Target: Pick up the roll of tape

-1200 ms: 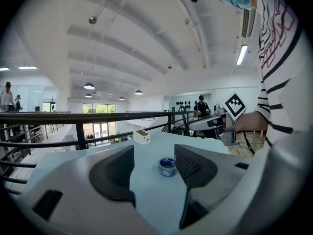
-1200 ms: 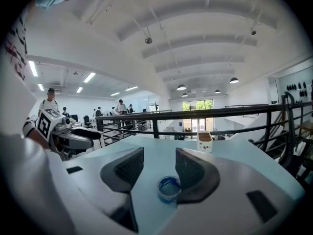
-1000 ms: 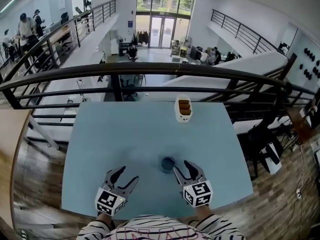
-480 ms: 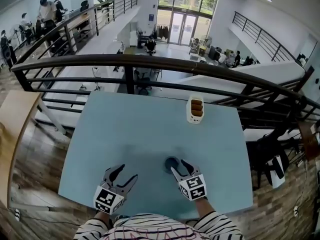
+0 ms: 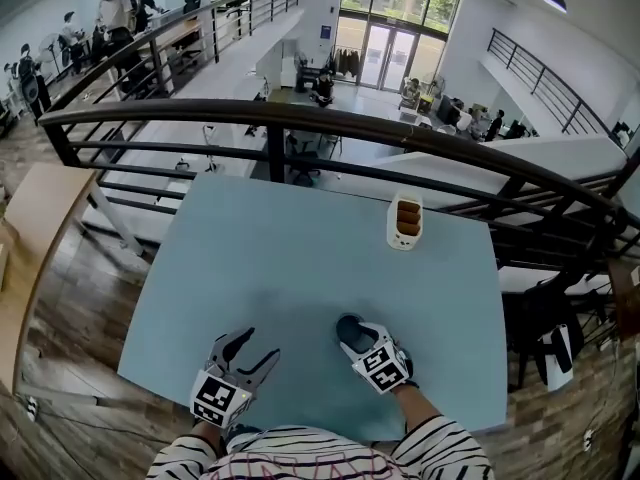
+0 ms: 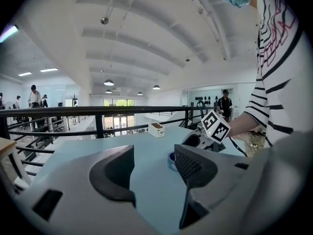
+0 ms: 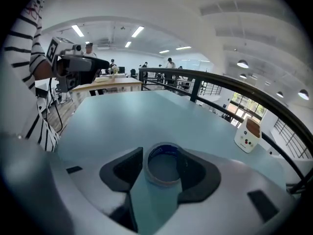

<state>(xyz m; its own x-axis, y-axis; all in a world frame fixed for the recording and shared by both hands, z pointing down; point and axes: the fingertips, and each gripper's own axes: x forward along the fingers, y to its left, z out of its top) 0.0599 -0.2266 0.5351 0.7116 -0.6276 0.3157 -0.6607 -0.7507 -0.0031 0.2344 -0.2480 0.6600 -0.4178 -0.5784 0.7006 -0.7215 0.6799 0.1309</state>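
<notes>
Straddling the tape (image 7: 164, 181), my right gripper (image 5: 352, 336) has its jaws opening, one either side, not pressing. The tape lies flat on the table (image 5: 280, 248), hole up. My left gripper (image 5: 250, 353) hangs spread, empty, farther off.

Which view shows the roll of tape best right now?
The right gripper view: the whole roll of tape lies between the right gripper's opening jaws, not gripped. The head view shows it partly hidden by that gripper; the left gripper view, only a blue sliver.
</notes>
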